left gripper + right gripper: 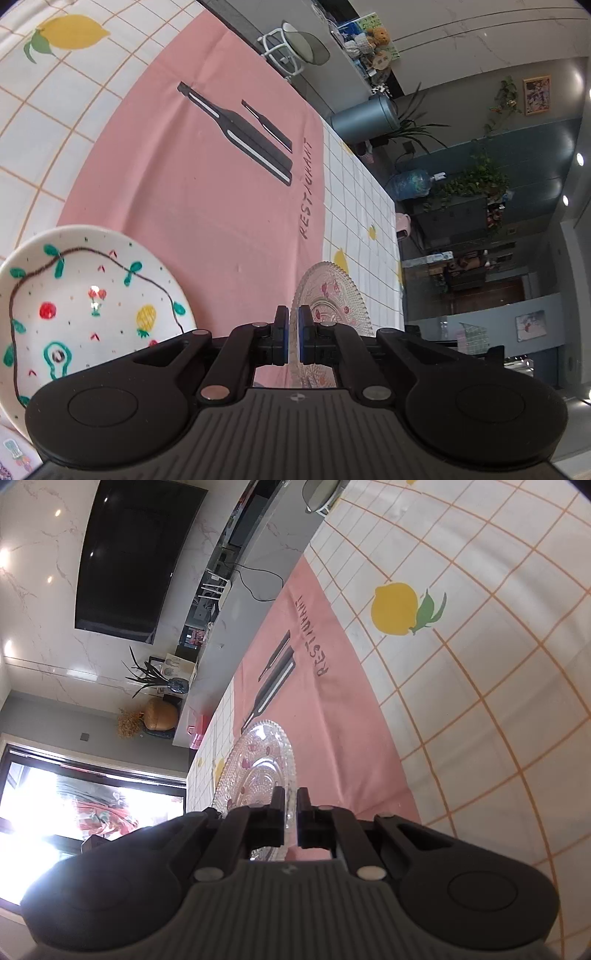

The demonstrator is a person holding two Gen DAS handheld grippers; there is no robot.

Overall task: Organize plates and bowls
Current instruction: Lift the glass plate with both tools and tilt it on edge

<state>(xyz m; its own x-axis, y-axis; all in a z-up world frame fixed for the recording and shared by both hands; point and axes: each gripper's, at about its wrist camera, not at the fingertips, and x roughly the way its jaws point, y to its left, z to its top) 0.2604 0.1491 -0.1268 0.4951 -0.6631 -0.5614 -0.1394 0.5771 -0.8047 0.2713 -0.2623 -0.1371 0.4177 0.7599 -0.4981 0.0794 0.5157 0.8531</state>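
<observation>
The whole next move turns on the glass plate (pixel 328 306), which is gripped from both sides at once: in each wrist view its beaded rim runs straight into the gap between the jaws, so the plate stands edge-on to each gripper instead of lying flat before it. In the left wrist view the left gripper (pixel 293 334) has its blue pads drawn narrow on the rim; the plate's face fans out toward 1 o'clock from the jaws, over the pink cloth (pixel 207 192) on the desk. In the right wrist view the right gripper (pixel 290 818) is likewise pinched narrow on the rim, and there the plate spreads toward 11 o'clock from the jaws. Both jaws, then, are closed on the same glass plate from different parts of its rim. Neither hand is nearer than the other; they share the load, and I judge that the plate is carried clear of the cloth, though its underside cannot be seen. The painted ceramic plate (pixel 88 314), white with a vine and fruit pattern, lies at about 9 o'clock from the left jaws, near them but apart from the glass one. If stacking is meant, the glass plate would have to travel that way, kept level between the two grips, since a thin glass rim can slip or twist if one hand leads.
</observation>
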